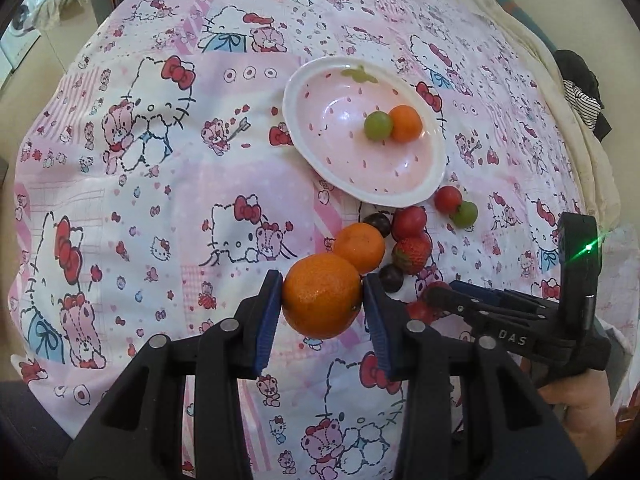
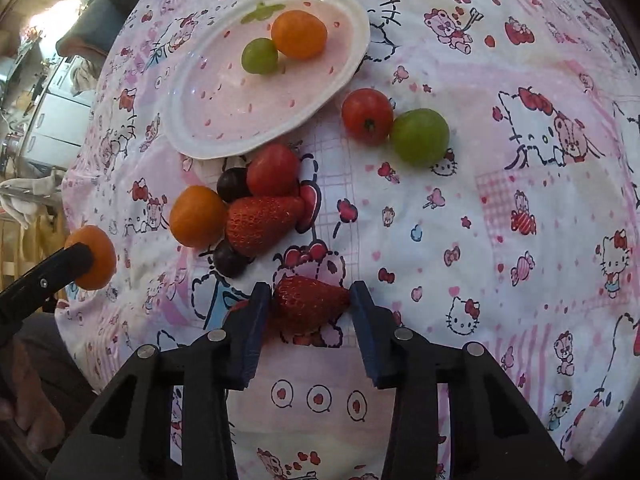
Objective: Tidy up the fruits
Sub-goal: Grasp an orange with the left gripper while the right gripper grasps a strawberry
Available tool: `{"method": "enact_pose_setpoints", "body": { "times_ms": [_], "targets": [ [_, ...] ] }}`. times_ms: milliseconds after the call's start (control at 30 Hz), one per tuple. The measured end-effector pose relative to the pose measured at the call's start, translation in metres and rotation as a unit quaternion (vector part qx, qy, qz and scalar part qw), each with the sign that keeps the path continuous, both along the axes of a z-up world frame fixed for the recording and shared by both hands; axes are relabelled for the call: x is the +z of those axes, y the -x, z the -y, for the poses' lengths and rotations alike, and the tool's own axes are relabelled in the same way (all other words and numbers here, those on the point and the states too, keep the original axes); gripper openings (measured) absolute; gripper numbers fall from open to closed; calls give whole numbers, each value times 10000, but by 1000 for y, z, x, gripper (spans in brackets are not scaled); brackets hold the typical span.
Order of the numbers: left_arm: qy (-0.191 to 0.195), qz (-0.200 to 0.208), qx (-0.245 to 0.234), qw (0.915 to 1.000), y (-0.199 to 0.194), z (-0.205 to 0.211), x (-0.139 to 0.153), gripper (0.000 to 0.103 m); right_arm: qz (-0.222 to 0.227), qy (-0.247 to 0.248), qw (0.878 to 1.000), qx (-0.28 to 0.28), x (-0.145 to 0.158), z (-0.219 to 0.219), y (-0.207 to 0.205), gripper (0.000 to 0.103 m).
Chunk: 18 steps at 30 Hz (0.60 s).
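My left gripper (image 1: 322, 300) is shut on an orange mandarin (image 1: 322, 297), held in front of the fruit pile. My right gripper (image 2: 311, 304) is shut on a strawberry (image 2: 310, 303) low over the cloth. The pink strawberry-print plate (image 1: 320, 152) holds a green grape (image 1: 378, 125) and a mandarin (image 1: 405, 123); the plate also shows in the right wrist view (image 2: 224, 120). Loose below it lie a mandarin (image 2: 197, 216), a strawberry (image 2: 262, 222), two dark grapes (image 2: 233, 184), a tomato (image 2: 274, 170), another tomato (image 2: 367, 116) and a green grape (image 2: 420, 136).
A pink cartoon-cat cloth (image 1: 160, 184) covers the surface. A cream blanket (image 1: 560, 112) and dark clothing (image 1: 582, 88) lie at the right edge. The right gripper's body (image 1: 520, 320) sits close to the right of my left fingers.
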<state>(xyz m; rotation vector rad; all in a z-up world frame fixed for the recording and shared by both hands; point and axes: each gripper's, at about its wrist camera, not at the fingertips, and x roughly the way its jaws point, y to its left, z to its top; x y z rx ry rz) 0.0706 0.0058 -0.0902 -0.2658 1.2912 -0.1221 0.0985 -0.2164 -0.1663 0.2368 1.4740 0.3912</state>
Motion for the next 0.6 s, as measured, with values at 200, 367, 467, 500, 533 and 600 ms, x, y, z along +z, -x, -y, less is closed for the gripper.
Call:
{"method": "enact_pose_setpoints", "body": {
  "times_ms": [200,367,467,500,533,600],
  "targets": [
    [47,47,70,10000,-1,-4,3,37,253,-263,9991,-224,17,12,-3,40],
    [354,-33,126,9993,-4,-6,0,37,446,-568,9960,-535,28,26,-5,31],
    [320,-74,146,9994,-3,-6,-3,37,506,-471,9965,-468,32,25,-5,31],
    [301,-93,167,9994,-3,-7,-4,37,475,-483,9965,-485,30,25,-5,31],
    [297,-101,187,9993,-3,-8,-5,37,435,-517,9964,-512,29,26,-5,31],
    [290,-110,251,9992,-3,-10,-6,37,467,-535,9957,-593,29,30,-6,31]
  ]
}}
